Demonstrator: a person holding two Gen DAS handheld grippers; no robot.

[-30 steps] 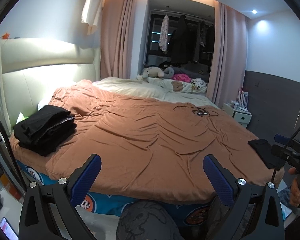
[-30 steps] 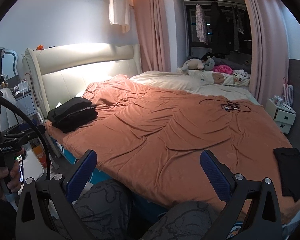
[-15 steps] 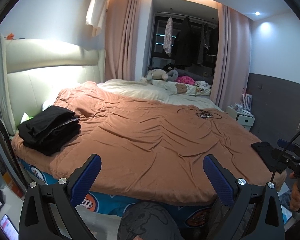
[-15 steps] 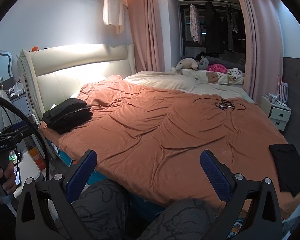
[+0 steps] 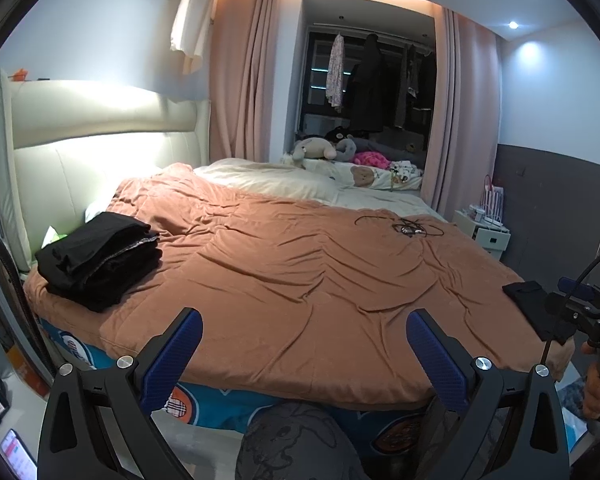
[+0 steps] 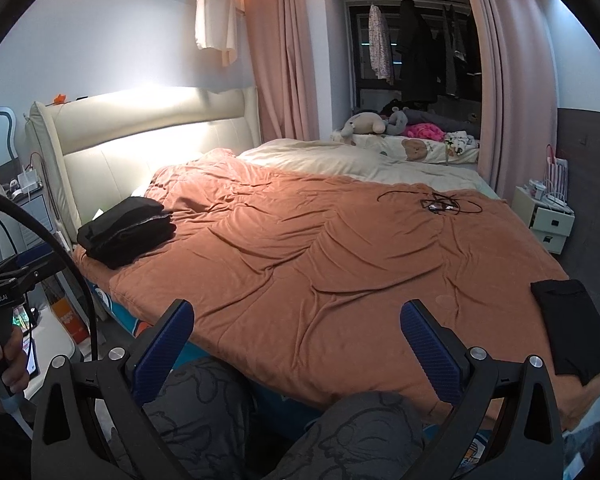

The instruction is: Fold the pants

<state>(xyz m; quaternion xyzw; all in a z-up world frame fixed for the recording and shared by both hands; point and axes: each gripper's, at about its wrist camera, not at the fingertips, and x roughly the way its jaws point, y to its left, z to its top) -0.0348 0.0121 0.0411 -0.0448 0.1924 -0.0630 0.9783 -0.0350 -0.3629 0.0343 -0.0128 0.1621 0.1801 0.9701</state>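
Observation:
A stack of folded black pants (image 5: 100,258) lies on the left near corner of the orange quilt (image 5: 300,280); it also shows in the right wrist view (image 6: 126,230). A single folded black garment (image 6: 572,330) lies on the right near corner, also in the left wrist view (image 5: 530,304). My left gripper (image 5: 304,344) is open and empty, held in front of the bed's near edge. My right gripper (image 6: 296,336) is open and empty, also short of the bed. Each gripper is far from both piles.
A tangle of black cable (image 6: 440,204) lies on the far right of the quilt. Cream bedding and stuffed toys (image 5: 316,150) sit at the far side. A white nightstand (image 6: 548,216) stands right of the bed. My knees (image 6: 228,420) are below the grippers.
Both views have shifted slightly, so the bed and piles sit a little differently in frame. Both grippers stay open and empty. Nothing on the bed has moved.

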